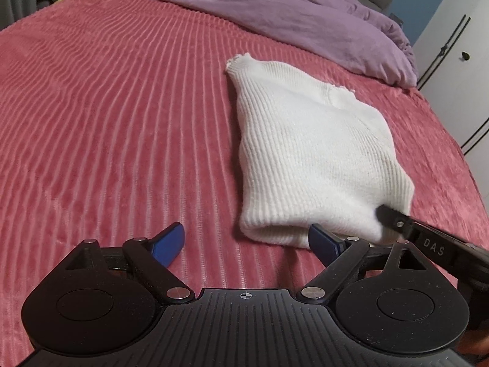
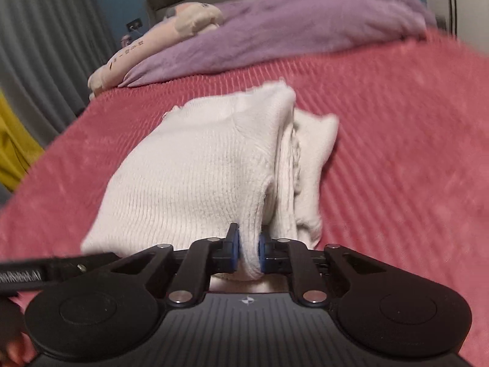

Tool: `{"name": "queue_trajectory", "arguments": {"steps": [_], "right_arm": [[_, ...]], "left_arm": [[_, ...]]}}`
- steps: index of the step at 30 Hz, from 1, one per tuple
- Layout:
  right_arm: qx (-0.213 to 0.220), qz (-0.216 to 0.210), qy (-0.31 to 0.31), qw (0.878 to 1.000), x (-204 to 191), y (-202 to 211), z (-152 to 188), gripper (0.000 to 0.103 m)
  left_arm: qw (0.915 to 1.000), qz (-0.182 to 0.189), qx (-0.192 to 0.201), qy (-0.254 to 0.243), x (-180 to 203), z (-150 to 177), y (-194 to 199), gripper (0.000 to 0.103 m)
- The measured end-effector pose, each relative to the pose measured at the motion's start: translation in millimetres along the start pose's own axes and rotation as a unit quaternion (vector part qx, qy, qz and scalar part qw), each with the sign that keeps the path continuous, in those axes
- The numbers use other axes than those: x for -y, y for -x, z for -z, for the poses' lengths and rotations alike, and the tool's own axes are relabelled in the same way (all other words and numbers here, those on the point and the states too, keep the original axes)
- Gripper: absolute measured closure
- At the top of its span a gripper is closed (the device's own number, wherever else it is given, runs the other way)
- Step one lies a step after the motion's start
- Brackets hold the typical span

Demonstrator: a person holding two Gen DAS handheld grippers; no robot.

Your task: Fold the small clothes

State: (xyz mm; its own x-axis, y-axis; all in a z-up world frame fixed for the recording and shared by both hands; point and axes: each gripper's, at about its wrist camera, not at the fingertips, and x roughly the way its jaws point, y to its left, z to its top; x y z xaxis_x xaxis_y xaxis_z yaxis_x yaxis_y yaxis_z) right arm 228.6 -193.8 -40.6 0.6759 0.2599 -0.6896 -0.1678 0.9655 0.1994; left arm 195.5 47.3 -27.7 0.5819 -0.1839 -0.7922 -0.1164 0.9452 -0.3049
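We've got the R gripper [image 2: 248,252] clamped on the near edge of the white knit sweater [image 1: 311,153], which lies folded on the pink bedspread [image 1: 107,122], long axis running away from us. L gripper [image 1: 247,244] is spread wide w/ nothing in it, just left of that same near edge, so it's the free hand nearest the next corner.

A pink ribbed plush bedspread [image 1: 107,107] covers the bed, with a rumpled lilac fleece blanket [image 1: 290,12] heaped along its far end. A cream stuffed toy [image 2: 159,39] lies beside the blanket, near grey pleated curtains [image 2: 39,36], and white cupboard doors [image 1: 458,70] stand beside the bed.
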Motion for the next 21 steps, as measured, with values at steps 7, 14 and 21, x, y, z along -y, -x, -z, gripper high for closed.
{"name": "queue_trajectory", "arguments": {"steps": [7,14,21], "right_arm": [[0.032,0.091,0.138,0.986,-17.6,-14.7,33.6,0.094],[0.025,0.077,0.130,0.988,-17.3,13.2,24.6,0.077],[0.101,0.100,0.133,0.981,-27.2,39.8,-0.6,0.073]], "left_arm": [[0.9998,-0.017,-0.004,-0.007,1.6,0.8,-4.6,0.010],[0.9997,-0.017,0.015,0.007,-2.2,-3.4,26.7,0.010],[0.9976,-0.030,0.056,-0.028,11.7,-33.5,23.6,0.010]]}}
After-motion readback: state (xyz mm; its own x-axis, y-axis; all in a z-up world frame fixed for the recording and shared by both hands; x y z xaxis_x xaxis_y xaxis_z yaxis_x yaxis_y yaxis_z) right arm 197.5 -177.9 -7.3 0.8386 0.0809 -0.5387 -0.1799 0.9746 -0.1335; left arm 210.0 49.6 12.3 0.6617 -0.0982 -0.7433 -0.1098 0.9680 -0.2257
